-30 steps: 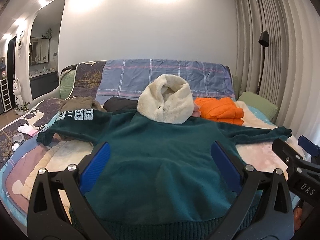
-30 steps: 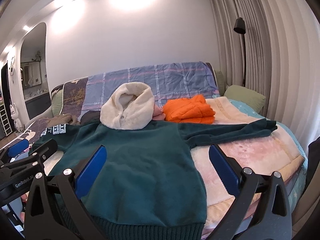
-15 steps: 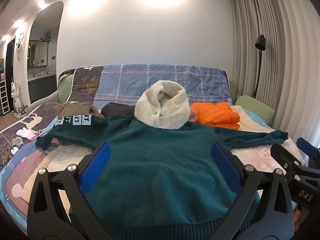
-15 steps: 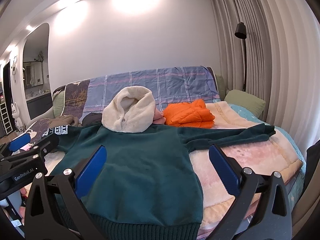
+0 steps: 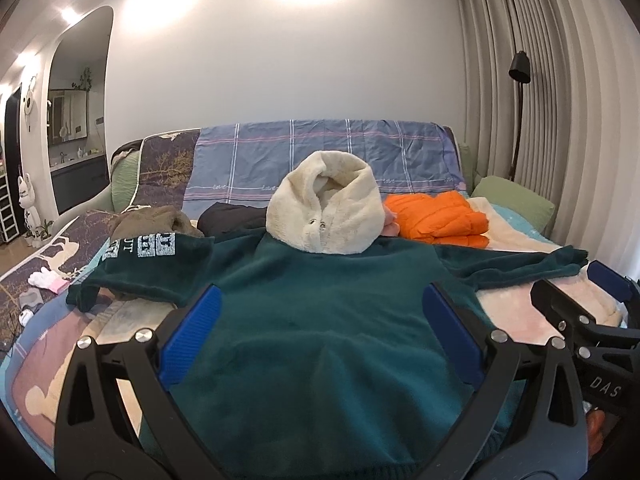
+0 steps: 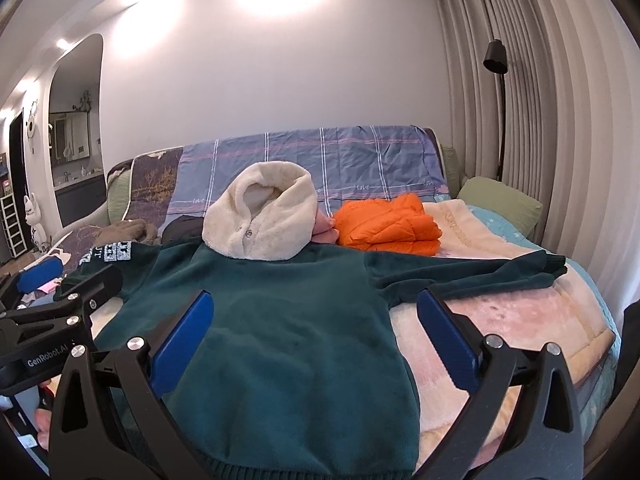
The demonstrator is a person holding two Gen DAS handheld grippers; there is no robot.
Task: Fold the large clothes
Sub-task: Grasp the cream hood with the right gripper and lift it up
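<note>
Green hoodie [image 5: 320,340] flat; both tongs [image 5: 320,332] [image 6: 312,332] agape above hem.

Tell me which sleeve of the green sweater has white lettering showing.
The sleeve with lettering, lying toward the room's open side; white block letters cross it. The plain sleeve, toward the curtains, shows none.

A plain white wall [image 5: 320,80] rises behind the bed [image 6: 520,320], washed by bright light from above, and pale pleated curtains [image 5: 560,100] hang full length on the right beside a black floor lamp [image 5: 519,80]. A blue checked cloth [image 5: 320,156] drapes the headboard. On the left an arched opening [image 5: 76,120] shows what may be a mirror above a dark cabinet.
</note>
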